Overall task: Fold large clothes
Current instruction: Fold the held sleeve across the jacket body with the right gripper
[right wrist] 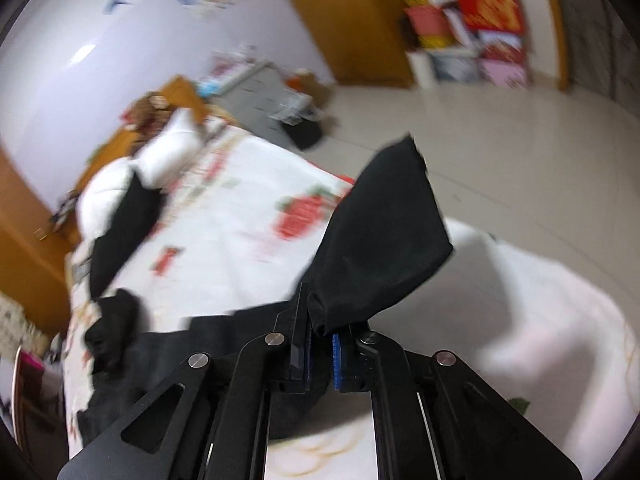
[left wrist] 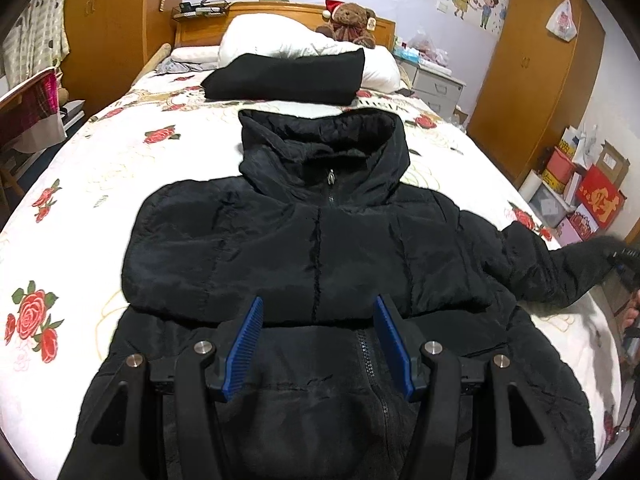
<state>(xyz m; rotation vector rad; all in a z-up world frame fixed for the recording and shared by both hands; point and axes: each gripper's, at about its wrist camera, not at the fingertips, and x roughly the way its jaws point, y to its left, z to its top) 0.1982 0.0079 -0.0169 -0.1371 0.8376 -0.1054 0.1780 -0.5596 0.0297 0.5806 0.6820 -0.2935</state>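
A black hooded puffer jacket [left wrist: 320,248] lies face up and zipped on the bed, hood toward the headboard. One sleeve is folded across its chest. My left gripper [left wrist: 318,304] hovers open over the jacket's lower front, with nothing between its blue pads [left wrist: 248,344]. The other sleeve [left wrist: 540,264] stretches out to the right, where my right gripper [left wrist: 624,264] shows at the frame's edge. In the right wrist view my right gripper [right wrist: 318,320] is shut on that sleeve's cuff [right wrist: 384,232], which is lifted off the bed and sticks up past the fingers.
The bed has a white rose-print cover [left wrist: 80,184]. A folded black garment [left wrist: 284,76], white pillows [left wrist: 272,36] and a teddy bear [left wrist: 352,20] lie near the headboard. A chair [left wrist: 28,112] stands at the left; boxes [left wrist: 580,192] and a wardrobe stand at the right.
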